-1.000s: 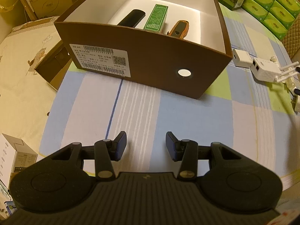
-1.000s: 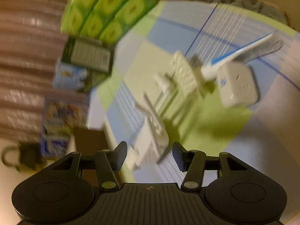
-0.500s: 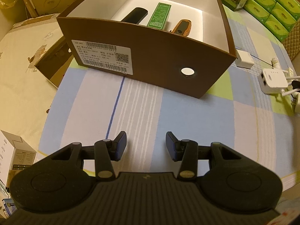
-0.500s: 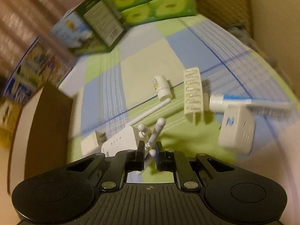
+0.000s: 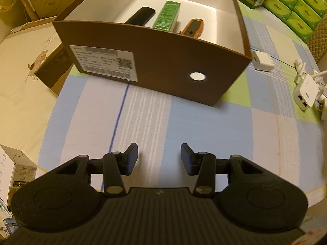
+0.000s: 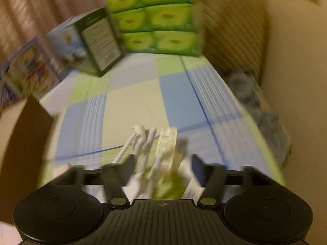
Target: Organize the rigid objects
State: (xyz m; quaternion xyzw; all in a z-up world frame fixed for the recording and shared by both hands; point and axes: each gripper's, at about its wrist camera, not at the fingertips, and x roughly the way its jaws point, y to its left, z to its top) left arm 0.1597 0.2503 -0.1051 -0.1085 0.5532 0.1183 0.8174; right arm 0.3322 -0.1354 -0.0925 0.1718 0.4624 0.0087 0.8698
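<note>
Left tool (image 5: 159, 156) tilted down over the checked cloth (image 5: 204, 126), jaws partly apart, nothing between them. Straight ahead of it, well apart: brown box (image 5: 163, 65), open-topped, holding a black remote (image 5: 141, 16), a green carton (image 5: 167, 15) and an orange device (image 5: 193, 27) side by side. Ahead and right of the box, a white adapter (image 5: 262, 61); farther right, a white router (image 5: 305, 90) with thin antennas.

Right tool (image 6: 163, 166) blurred, jaws just opened wide, gripping nothing. Between and just beyond its fingers, router antennas (image 6: 143, 145) and a pale ribbed strip (image 6: 167, 143); contact impossible to tell. Far ahead, stacked green tissue packs (image 6: 155, 18).
</note>
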